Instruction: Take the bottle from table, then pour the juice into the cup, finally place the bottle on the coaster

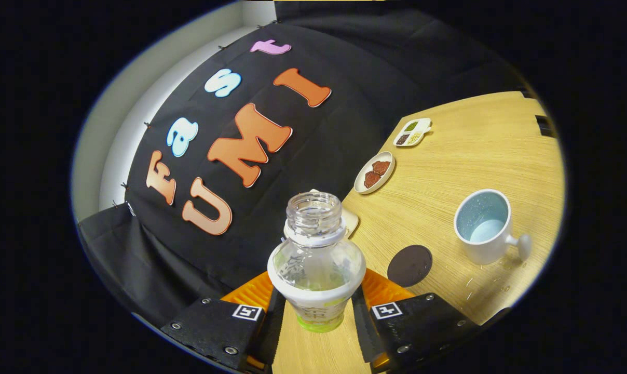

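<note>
Gripper (316, 306) clamped on bottle (316, 259), both fingers against its body; open neck points ahead, whole view tilted. Cup (484, 226) lies beyond and right of the fingers, mouth open; coaster (409, 265) nearer, just right of bottle. Table (448, 171) carries both.

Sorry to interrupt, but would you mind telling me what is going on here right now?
The handheld gripper is shut on an uncapped clear bottle, which sits between its fingers, the view tilted. Beyond the fingers on the wooden table lie a dark round coaster and, further off, a white mug with a blue inside. It is hard to tell whether juice is in the mug. A plate of snacks lies further back.
</note>
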### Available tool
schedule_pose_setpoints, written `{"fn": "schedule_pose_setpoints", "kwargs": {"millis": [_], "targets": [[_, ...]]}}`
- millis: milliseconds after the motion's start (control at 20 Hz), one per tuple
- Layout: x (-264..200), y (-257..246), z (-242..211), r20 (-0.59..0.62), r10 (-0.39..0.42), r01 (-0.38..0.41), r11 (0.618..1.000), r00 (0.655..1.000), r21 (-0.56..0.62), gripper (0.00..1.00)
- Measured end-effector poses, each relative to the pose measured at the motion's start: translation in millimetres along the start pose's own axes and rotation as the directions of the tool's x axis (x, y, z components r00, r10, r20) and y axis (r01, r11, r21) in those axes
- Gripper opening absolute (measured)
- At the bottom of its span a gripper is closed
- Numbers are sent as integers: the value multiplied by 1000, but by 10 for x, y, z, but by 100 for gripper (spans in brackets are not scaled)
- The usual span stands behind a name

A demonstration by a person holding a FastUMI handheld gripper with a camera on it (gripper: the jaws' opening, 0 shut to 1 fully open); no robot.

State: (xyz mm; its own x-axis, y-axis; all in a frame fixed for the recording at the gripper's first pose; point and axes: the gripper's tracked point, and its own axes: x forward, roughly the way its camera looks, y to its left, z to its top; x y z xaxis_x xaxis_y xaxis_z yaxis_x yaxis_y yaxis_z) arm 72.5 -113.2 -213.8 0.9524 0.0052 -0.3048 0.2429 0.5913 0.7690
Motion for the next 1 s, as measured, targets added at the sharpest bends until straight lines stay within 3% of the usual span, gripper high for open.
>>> {"fn": "schedule_pose_setpoints", "kwargs": {"millis": [400, 1000], "targets": [[47, 27, 150, 21, 47, -51, 977, 999, 209, 62], [129, 39, 268, 42, 96, -105, 877, 994, 470, 62]]}}
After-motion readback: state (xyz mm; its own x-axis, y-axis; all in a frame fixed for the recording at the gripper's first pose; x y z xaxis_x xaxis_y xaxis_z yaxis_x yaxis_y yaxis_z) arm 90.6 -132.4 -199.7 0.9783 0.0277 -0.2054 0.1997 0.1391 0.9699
